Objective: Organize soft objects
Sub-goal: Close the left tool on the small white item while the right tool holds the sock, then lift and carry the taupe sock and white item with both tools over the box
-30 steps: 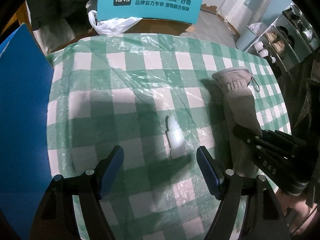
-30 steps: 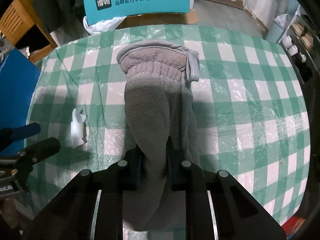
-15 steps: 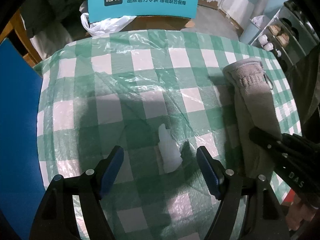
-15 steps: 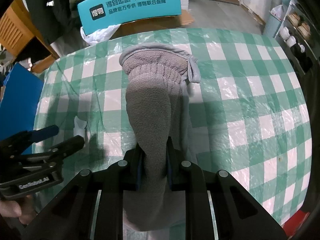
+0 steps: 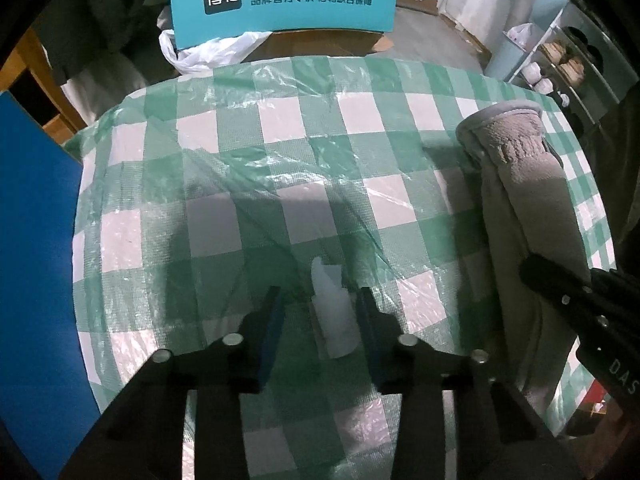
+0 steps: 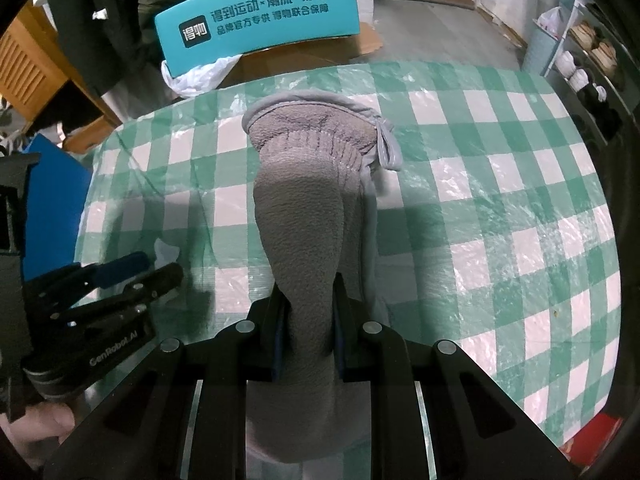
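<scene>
Grey fleece glove [image 6: 304,216]: lying on checked tabletop [image 6: 500,200], pinched by right hand-held gripper [image 6: 308,320]. Small white object [image 5: 334,312]: on tabletop left of glove, between closing jaws of left hand-held gripper [image 5: 320,316], pads apparently not yet touching.

I see a grey fleece glove [image 6: 300,216] lying lengthwise on the checked cloth, cuff end farthest from me, ribbed wrist band showing, grey loop at cuff's right edge. Left of it, apart, a small white soft piece [image 5: 334,312], crumpled, narrow tip pointing away.
</scene>
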Available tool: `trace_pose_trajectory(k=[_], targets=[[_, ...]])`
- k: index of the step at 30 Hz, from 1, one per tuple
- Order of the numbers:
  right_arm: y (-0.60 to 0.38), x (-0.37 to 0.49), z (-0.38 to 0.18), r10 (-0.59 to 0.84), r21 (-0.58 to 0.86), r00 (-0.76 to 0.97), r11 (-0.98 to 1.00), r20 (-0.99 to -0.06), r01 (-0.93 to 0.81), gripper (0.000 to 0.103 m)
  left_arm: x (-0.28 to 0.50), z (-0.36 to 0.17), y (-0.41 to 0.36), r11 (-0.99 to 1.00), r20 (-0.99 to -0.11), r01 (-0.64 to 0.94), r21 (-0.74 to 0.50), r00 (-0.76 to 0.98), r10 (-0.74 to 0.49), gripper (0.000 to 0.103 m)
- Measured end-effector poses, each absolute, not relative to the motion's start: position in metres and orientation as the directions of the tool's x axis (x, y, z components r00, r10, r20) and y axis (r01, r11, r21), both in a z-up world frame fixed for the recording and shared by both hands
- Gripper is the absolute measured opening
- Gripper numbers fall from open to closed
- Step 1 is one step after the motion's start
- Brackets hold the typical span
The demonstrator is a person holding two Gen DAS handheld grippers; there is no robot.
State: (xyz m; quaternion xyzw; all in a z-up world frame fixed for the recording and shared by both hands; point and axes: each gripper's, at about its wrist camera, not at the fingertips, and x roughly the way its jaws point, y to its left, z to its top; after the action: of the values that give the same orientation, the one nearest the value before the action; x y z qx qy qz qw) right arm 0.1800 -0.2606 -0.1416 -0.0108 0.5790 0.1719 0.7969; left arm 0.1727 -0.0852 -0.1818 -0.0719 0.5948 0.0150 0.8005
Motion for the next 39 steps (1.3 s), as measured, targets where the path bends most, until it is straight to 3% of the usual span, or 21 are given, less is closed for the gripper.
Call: trace_pose_trajectory(k=[2, 6, 22, 39], targets=[[-0.260, 0.180, -0.141, 0.258, 0.179, 0.271, 0.941, -0.927, -0.286, 0.016, 0.172, -0.184, -0.083, 0.984, -0.954, -0.110, -0.138, 0.282, -0.102, 0.018], [-0.258, 0.180, -0.140, 0.259, 0.178, 0.273, 0.941, -0.926, -0.290, 0.016, 0.169, -0.182, -0.083, 0.984, -0.950, -0.105, -0.147, 0.291, -0.112, 0.016], [-0.247, 0.171, -0.109, 0.289, 0.180, 0.309, 0.925, -0.906, -0.335, 0.016, 0.153, -0.148, -0.070, 0.974, -0.924, -0.106, -0.200, 0.351, -0.151, 0.015], [-0.235, 0.151, -0.073, 0.338, 0.202, 0.329, 0.901, -0.882, -0.383, 0.016, 0.125, -0.094, -0.065, 0.986, -0.894, -0.063, -0.155, 0.433, -0.113, 0.015]])
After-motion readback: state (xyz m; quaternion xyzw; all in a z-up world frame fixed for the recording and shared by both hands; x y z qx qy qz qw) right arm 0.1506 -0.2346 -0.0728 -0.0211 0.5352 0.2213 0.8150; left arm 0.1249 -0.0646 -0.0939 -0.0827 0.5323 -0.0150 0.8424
